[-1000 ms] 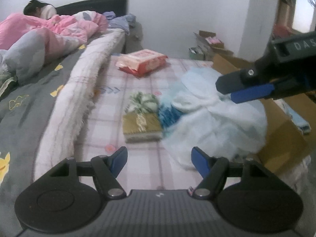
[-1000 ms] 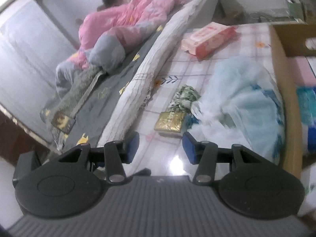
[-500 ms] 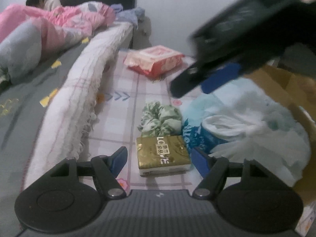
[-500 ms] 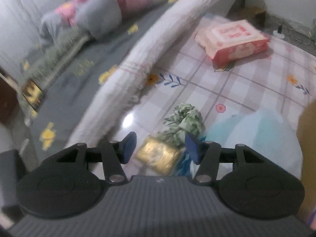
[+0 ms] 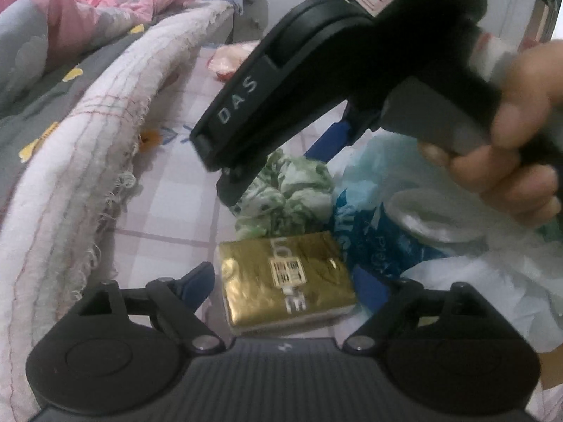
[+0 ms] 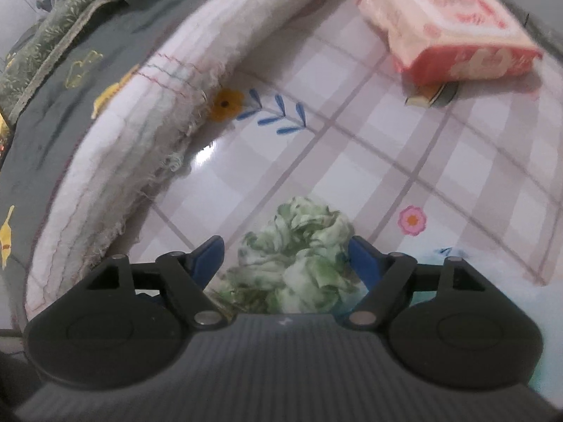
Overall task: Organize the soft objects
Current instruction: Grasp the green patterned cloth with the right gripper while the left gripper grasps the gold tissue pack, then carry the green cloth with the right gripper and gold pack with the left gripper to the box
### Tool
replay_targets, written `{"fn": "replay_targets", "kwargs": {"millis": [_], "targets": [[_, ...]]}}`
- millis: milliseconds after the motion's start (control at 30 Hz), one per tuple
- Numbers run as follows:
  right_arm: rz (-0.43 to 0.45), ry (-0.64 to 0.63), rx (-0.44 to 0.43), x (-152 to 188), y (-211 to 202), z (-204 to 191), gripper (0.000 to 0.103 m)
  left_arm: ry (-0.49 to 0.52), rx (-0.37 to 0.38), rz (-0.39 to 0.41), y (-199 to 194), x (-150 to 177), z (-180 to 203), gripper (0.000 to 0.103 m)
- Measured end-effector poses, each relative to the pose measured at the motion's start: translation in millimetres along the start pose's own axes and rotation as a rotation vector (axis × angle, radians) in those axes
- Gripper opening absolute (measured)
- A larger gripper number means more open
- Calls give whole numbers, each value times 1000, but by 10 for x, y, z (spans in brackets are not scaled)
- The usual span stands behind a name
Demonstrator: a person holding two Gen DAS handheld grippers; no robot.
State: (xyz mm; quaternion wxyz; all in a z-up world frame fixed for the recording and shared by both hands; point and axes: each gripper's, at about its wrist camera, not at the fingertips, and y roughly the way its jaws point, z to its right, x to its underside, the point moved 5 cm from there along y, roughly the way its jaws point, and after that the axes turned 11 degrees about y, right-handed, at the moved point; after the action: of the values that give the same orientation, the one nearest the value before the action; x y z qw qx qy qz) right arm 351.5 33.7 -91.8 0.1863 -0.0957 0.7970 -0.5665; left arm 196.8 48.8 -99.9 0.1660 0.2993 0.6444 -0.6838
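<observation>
Green-and-white crumpled cloth (image 6: 295, 263), on the checked mat, now lies between the right tongs (image 6: 285, 256), lowered and opening, ungripped; gold packet (image 5: 285, 277) now sits between the left tongs (image 5: 288, 281), likewise opening, ungripped: both pickups about to begin.

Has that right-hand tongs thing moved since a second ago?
Yes. The right tongs came down over the green scrunchie, away from the pink tissue pack; their jaws are opening around it.
</observation>
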Motion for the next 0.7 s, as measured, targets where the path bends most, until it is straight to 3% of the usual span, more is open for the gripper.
{"fn": "replay_targets", "kwargs": {"millis": [167, 233, 300, 400, 500, 700], "targets": [[19, -28, -9, 52, 27, -18, 77, 23, -22, 15, 23, 21, 27, 85], [33, -53, 7, 64, 11, -28, 67, 25, -30, 18, 14, 14, 31, 83], [38, -62, 8, 75, -6, -27, 48, 13, -35, 19, -9, 25, 35, 81], [45, -58, 3, 93, -31, -24, 34, -5, -44, 21, -48, 49, 12, 80], [66, -41, -29, 106, -117, -56, 28, -28, -44, 24, -135, 83, -36, 79], [156, -23, -110, 148, -623, -187, 27, -47, -76, 91, -498, -10, -103, 79]]}}
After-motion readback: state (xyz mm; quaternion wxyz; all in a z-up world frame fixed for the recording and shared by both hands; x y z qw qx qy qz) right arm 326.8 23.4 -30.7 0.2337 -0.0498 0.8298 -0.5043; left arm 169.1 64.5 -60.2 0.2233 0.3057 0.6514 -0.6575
